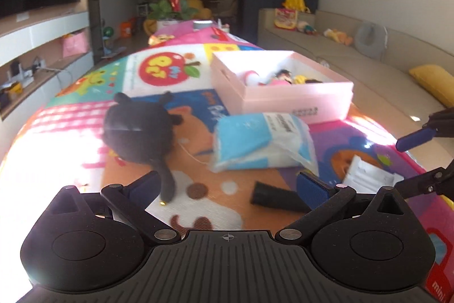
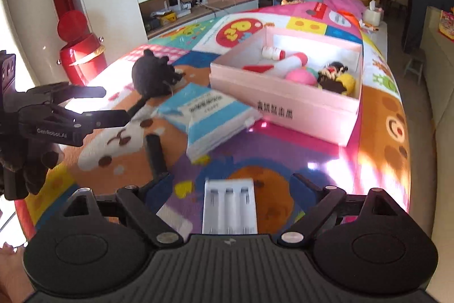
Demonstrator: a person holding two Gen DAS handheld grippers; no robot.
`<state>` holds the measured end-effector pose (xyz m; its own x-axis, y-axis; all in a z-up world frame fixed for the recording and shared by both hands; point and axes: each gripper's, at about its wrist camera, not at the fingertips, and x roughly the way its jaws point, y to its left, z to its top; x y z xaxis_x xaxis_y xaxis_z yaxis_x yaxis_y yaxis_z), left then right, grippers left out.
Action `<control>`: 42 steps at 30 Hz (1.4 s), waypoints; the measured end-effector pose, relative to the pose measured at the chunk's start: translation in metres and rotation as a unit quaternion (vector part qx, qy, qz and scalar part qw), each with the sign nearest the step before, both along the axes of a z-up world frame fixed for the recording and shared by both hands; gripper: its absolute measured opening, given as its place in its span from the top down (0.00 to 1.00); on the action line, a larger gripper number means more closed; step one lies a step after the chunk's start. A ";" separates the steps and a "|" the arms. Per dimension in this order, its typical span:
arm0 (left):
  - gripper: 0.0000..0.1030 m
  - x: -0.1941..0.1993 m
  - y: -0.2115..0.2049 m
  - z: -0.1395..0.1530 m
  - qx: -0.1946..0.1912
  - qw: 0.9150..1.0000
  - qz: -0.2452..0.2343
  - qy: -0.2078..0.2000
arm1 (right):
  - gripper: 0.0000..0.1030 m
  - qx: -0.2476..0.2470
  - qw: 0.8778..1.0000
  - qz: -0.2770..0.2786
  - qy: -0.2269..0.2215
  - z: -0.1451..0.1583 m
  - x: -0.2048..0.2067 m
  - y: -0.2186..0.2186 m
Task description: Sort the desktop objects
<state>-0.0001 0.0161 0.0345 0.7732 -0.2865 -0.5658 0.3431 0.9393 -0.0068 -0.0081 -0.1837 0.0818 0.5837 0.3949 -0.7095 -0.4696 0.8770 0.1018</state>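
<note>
I have both tools out over the table, which wears a bright cartoon-print cover, and neither one is carrying anything. My right tool stands wide, its fingers straddling the white battery charger that lies flat just under it — the pads are not on it, so the charger is still the table's, not mine. I judge that wide spread is there to clear the charger's full width before closing.

My left tool is wide as well, with nothing between its fingers. It hangs over the near stretch of the cover, where a short black tube lies just ahead and the black plush toy sits further off to the left, its tail trailing toward me.

The pink box is plainly the collecting place: it sits open-topped near the middle of the table and already holds a small bottle, a pink-tipped tube, a pink ball and a little doll. The blue-and-white tissue pack leans against the box's near corner, still outside — so it, the plush, the tube and the charger look to me like what is left to sort.
</note>
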 end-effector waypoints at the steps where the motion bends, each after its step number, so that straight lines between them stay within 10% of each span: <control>1: 0.00 0.000 -0.007 -0.004 0.004 1.000 -0.004 0.005 | 0.13 -0.022 1.000 0.006 -0.001 -0.007 -0.011 0.001; 8: 0.00 -0.002 -0.025 -0.012 0.009 1.000 -0.009 0.015 | 0.13 -0.129 0.990 -0.015 -0.046 -0.030 -0.028 0.000; 12: 0.00 -0.002 -0.031 -0.013 0.008 1.000 -0.017 0.022 | 0.13 -0.216 0.965 -0.076 -0.124 -0.037 -0.020 -0.001; 22: 0.00 0.001 -0.058 -0.022 0.044 0.997 -0.066 0.024 | 0.07 -0.076 0.992 -0.082 -0.050 -0.031 -0.012 -0.009; 30: 0.00 -0.011 -0.060 -0.019 0.019 0.991 -0.128 0.044 | 0.05 -0.076 0.993 -0.083 -0.042 -0.042 -0.013 -0.002; 42: 0.00 -0.019 -0.052 -0.029 0.041 0.996 -0.073 0.033 | 0.00 0.007 0.983 -0.182 -0.012 -0.039 0.011 -0.004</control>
<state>-0.0189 -0.0360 0.0058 0.6872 -0.3436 -0.6401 0.4771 0.8779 0.0410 0.0033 -0.1875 0.0425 0.7040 0.1665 -0.6904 -0.1273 0.9860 0.1081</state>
